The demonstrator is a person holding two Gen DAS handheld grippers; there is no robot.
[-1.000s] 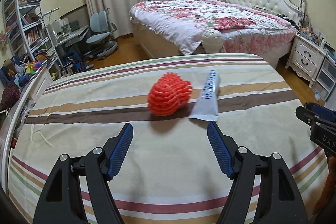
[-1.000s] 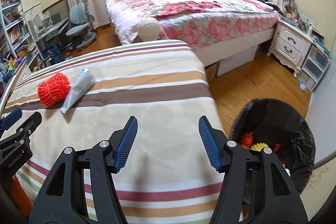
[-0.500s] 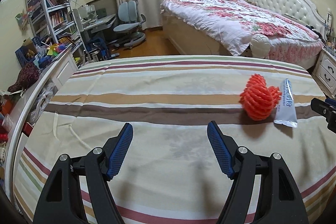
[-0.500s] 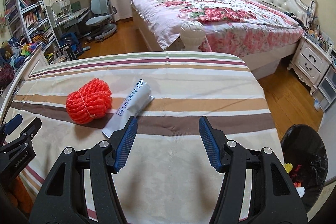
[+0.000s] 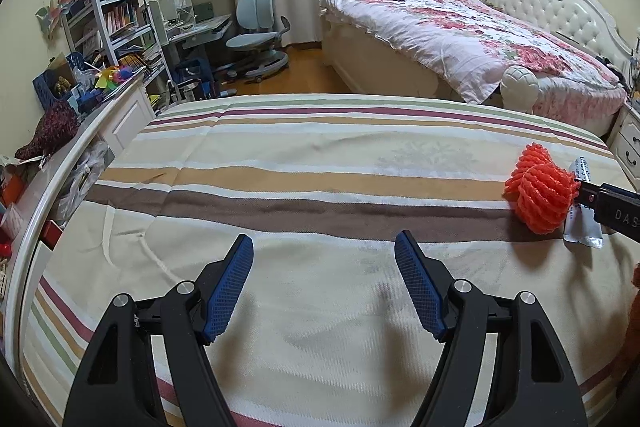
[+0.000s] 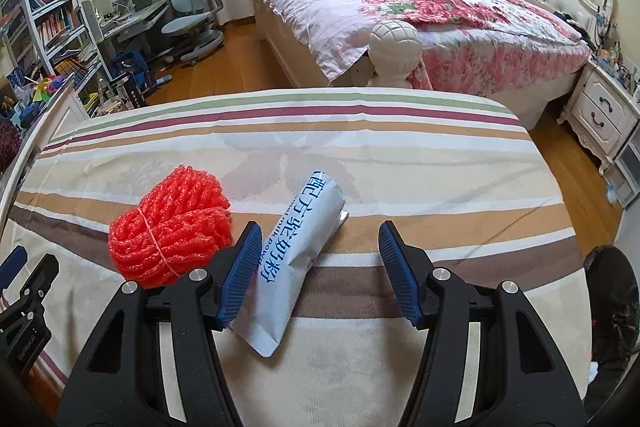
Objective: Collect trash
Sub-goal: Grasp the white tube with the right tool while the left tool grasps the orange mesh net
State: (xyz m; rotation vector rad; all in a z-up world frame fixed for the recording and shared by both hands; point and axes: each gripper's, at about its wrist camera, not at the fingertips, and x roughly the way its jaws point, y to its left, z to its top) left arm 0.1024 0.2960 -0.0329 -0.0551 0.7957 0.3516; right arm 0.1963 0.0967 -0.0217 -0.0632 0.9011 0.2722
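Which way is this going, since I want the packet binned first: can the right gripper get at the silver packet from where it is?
Probably yes. The right gripper is open with the silver packet lying just inside its left finger; the orange mesh ball sits clear beside it.

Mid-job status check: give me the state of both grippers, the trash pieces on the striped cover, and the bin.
left gripper: open, empty, over bare cover
right gripper: open, empty, around the near part of the packet
silver packet: lying flat, rolled, not gripped
red foam net: bundled, lying on the cover, beside the packet
black trash bin: on the floor at right, lined, mostly cut off
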